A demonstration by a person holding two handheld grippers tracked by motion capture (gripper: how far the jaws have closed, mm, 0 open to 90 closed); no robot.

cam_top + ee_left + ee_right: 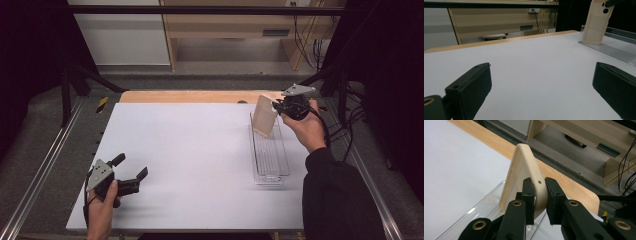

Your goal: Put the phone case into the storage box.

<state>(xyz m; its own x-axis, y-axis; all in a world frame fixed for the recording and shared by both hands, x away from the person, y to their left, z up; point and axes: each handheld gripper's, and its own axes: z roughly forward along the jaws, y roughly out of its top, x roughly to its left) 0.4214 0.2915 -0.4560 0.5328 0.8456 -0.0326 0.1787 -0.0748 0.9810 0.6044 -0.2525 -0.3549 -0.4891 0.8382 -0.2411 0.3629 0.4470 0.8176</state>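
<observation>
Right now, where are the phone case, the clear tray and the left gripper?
phone case (264, 118): high view, on its flat cream back.
clear tray (270, 159): high view, on the ribbed floor of its near half.
left gripper (131, 169): high view, midway between its open jaws.

Cream phone case (264, 116), clear tray (270, 160), blk tongs (539, 192).

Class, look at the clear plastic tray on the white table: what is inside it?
The lower end of a cream phone case dips into the clear plastic tray at its far end, tilted and held by the right tongs. The rest looks empty. Whether the case touches the floor is hidden.
</observation>
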